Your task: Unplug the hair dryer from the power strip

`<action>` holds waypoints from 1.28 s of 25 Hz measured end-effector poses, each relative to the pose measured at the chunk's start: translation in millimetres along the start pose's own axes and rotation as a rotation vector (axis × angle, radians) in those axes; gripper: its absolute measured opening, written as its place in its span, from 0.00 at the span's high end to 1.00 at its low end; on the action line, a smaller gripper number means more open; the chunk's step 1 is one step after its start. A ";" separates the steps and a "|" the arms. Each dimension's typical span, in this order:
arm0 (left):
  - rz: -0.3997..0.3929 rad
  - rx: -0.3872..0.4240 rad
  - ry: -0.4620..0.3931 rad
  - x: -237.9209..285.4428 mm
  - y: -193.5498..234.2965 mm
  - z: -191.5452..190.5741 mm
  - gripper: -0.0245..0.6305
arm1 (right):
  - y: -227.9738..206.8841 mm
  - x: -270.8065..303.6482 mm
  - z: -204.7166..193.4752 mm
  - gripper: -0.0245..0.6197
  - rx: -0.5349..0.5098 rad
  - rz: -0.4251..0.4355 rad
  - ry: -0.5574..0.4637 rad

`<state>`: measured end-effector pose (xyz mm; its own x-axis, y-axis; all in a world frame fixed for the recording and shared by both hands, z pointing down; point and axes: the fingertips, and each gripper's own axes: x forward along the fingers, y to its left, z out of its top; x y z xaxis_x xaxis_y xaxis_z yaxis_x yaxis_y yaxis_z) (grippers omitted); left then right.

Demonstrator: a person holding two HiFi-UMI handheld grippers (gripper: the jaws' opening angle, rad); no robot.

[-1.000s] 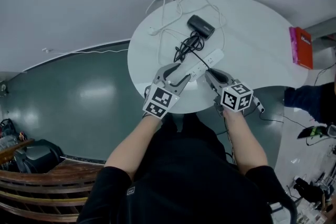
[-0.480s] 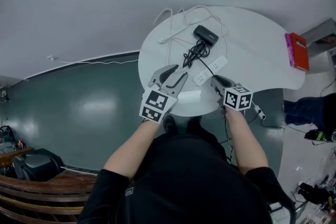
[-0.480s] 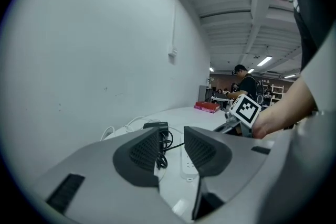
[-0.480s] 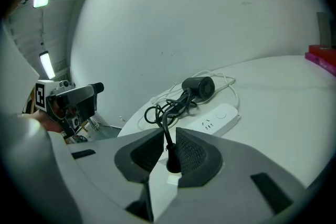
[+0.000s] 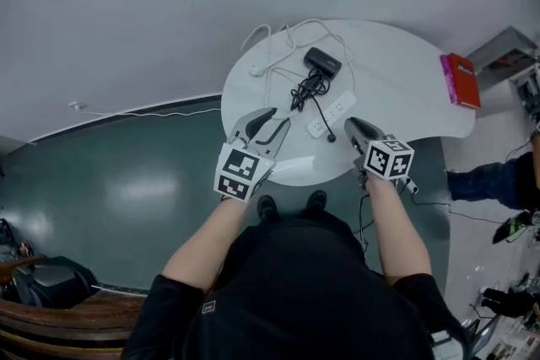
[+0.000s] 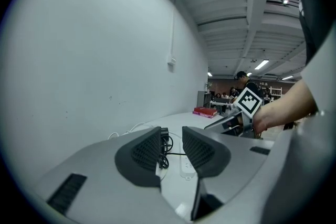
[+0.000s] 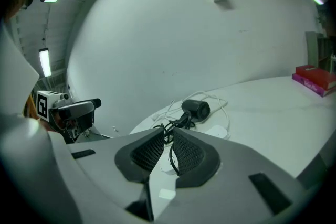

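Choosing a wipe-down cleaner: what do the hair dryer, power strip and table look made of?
Hair dryer: likely black plastic, slight sheen on its barrel.
Power strip: white moulded plastic, smooth.
Table: smooth white top with soft reflections, perhaps laminate; cannot tell for sure.

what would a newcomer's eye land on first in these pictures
First comes the white round table against the dark green floor. A black hair dryer lies at its far side, with its tangled cord and a white power strip beside it. Nearer, the left hand-held gripper, whose jaws have just been closing with nothing between them, and the right hand-held gripper hover over the front edge. A red book lies at the right rim.
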<state>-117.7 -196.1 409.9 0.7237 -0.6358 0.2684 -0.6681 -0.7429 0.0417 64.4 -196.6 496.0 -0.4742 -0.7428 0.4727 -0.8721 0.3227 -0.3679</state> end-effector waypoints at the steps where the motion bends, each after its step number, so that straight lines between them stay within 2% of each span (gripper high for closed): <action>1: 0.004 0.002 -0.005 -1.5 0.2 3.5 0.76 | 4.0 -6.2 9.2 0.86 -0.012 0.003 -0.025; 12: 0.080 0.004 -0.074 -9.9 -13.7 65.8 0.80 | 41.8 -105.2 113.5 0.87 -0.176 0.083 -0.292; 23: 0.127 0.057 -0.157 -18.2 -55.8 133.7 0.83 | 52.2 -191.8 169.8 0.90 -0.272 0.164 -0.486; 26: 0.130 0.069 -0.175 -20.5 -63.5 146.6 0.84 | 54.2 -202.7 177.9 0.91 -0.290 0.166 -0.519; 32: 0.184 0.037 -0.210 -21.8 -53.4 163.6 0.87 | 41.1 -213.5 202.6 0.91 -0.255 0.107 -0.609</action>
<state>-69.5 -176.8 244.3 0.6133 -0.7874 0.0625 -0.7877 -0.6156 -0.0250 154.3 -143.6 217.7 -0.4722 -0.8733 -0.1197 -0.8606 0.4862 -0.1517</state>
